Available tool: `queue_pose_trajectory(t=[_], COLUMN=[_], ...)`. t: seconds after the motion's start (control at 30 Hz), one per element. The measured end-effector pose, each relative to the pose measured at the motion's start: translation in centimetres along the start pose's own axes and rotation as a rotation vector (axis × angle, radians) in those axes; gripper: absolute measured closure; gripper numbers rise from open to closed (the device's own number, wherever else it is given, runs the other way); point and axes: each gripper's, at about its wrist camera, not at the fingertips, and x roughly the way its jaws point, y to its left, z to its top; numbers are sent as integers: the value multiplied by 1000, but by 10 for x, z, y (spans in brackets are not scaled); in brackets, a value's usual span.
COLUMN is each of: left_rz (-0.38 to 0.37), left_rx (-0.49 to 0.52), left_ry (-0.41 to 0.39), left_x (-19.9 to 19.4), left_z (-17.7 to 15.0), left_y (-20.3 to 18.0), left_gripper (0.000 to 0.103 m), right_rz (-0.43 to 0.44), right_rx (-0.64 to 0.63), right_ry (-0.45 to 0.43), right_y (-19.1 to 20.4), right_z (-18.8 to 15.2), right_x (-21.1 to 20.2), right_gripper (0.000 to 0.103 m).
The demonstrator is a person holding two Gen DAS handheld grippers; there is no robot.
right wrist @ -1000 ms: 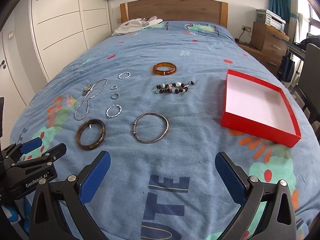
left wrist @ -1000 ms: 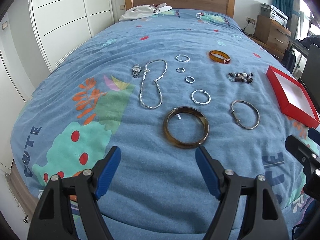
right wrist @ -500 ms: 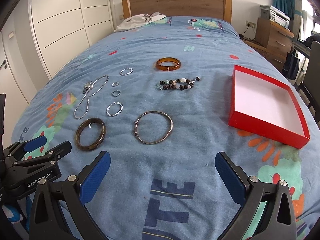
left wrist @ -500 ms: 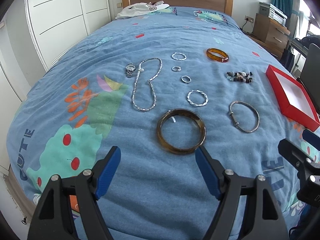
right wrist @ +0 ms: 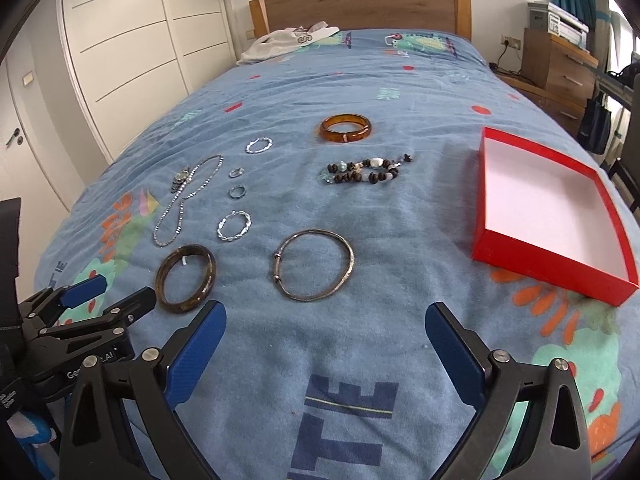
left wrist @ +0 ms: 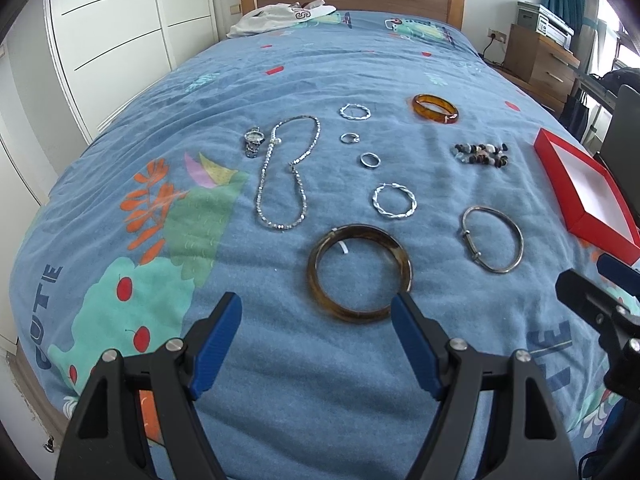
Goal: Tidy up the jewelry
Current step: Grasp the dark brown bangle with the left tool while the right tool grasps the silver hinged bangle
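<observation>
Jewelry lies spread on a blue bedspread. A dark brown bangle (left wrist: pixel 359 272) lies just ahead of my open left gripper (left wrist: pixel 316 312), whose right fingertip reaches its near rim. A thin silver bangle (right wrist: pixel 313 265) lies ahead of my open, empty right gripper (right wrist: pixel 326 322). Farther off lie a twisted silver hoop (left wrist: pixel 394 200), a silver necklace (left wrist: pixel 286 172), a small watch (left wrist: pixel 253 141), two rings (left wrist: pixel 370 160), an amber bangle (right wrist: pixel 345 128) and a beaded bracelet (right wrist: pixel 362 170). An empty red box (right wrist: pixel 552 216) sits to the right.
A white garment (right wrist: pixel 288 42) lies by the wooden headboard (right wrist: pixel 360 6). White wardrobe doors (right wrist: pixel 128 52) line the left side. A wooden dresser (right wrist: pixel 560 68) stands at the right. The left gripper also shows in the right wrist view (right wrist: pixel 104 300).
Both grippers have moved forward and lower toward the jewelry. The left gripper has closed in on the dark brown bangle. Both stay open.
</observation>
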Motion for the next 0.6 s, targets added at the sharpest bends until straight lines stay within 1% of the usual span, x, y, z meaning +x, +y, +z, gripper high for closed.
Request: queue_pose_trajectory(t=[0.1, 0.17, 0.5, 0.6], left_rz=[-5, -9, 0, -15], left_rx=[-7, -8, -27, -35], left_ry=[0, -1, 15, 21], left_x=[4, 6, 22, 26], left_z=[3, 4, 9, 9], left_y=[3, 5, 14, 15], left_gripper=[27, 27, 27, 27], right_rz=[28, 35, 48, 58], right_rx=[-1, 2, 7, 3], right_ry=[3, 5, 19, 30], right_y=[-2, -4, -12, -12], right_z=[2, 4, 8, 9], right_x=[4, 6, 19, 25], right_gripper=[13, 14, 15, 15])
